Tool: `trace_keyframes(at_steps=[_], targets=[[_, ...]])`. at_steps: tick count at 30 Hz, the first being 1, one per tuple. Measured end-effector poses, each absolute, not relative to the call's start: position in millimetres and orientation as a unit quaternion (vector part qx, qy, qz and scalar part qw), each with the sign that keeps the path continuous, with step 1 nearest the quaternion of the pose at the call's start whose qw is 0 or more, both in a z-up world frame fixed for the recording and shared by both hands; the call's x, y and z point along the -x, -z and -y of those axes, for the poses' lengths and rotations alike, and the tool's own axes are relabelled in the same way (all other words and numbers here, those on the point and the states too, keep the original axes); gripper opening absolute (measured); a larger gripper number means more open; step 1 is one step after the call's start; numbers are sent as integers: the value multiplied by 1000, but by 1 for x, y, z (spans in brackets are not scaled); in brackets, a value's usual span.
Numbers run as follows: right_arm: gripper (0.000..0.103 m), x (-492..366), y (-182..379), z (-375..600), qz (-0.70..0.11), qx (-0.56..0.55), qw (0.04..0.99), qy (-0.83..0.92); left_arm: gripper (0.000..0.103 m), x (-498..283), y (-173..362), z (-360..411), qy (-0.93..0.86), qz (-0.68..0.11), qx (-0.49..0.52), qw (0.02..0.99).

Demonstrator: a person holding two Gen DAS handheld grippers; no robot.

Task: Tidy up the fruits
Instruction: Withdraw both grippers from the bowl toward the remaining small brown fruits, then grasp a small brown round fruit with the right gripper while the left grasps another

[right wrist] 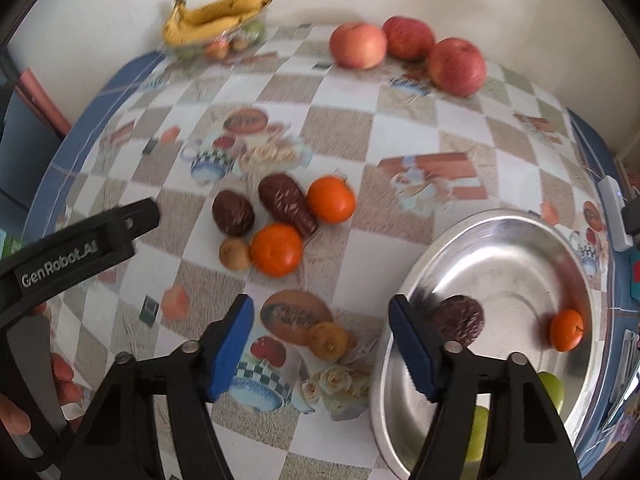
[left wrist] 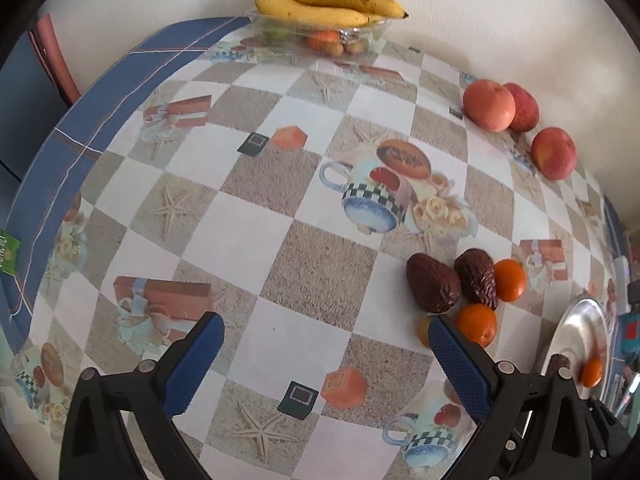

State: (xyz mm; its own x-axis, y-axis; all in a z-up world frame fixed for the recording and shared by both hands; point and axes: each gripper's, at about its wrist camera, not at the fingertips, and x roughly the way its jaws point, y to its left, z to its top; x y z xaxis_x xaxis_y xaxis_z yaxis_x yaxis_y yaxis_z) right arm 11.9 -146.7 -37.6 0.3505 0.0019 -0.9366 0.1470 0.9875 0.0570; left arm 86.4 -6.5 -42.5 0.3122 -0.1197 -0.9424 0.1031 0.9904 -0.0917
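Blue pads on our right gripper (right wrist: 322, 344) stand apart with nothing clamped, just patterned tablecloth (right wrist: 400, 136) and a small yellowish fruit (right wrist: 330, 340) lying on it between the fingers. Our left gripper (left wrist: 326, 364) is spread wide too, hovering over bare cloth, holding nothing.

Right next to our right gripper's right-hand finger sits the shiny metal plate (right wrist: 500, 240). We already see a dark wrinkled avocado (right wrist: 460, 318) in it, partly behind that finger, plus a small orange (right wrist: 566, 330) by the far rim and a couple of green fruits (right wrist: 554, 390) low down, mostly hidden.

Further out on the cloth we have the leftover cluster: two more dark avocados (right wrist: 233, 213), two oranges (right wrist: 277, 250) and a little brown kiwi-ish thing (right wrist: 235, 254), all bunched close together. In the left wrist view that cluster sits just past the right-hand finger.

Way at the back by the wall are three red apples (right wrist: 458, 66) and a banana bunch (right wrist: 216, 16) resting on a clear plastic tray (left wrist: 320, 36) of small fruit.
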Motion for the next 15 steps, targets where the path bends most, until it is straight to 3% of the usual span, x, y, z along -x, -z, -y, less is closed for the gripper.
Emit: trace_keyframes(at_steps=[15], targets=[[46,-13,61,134,-606,5,793,58,103,-88,56,13,90,-628,34,772]])
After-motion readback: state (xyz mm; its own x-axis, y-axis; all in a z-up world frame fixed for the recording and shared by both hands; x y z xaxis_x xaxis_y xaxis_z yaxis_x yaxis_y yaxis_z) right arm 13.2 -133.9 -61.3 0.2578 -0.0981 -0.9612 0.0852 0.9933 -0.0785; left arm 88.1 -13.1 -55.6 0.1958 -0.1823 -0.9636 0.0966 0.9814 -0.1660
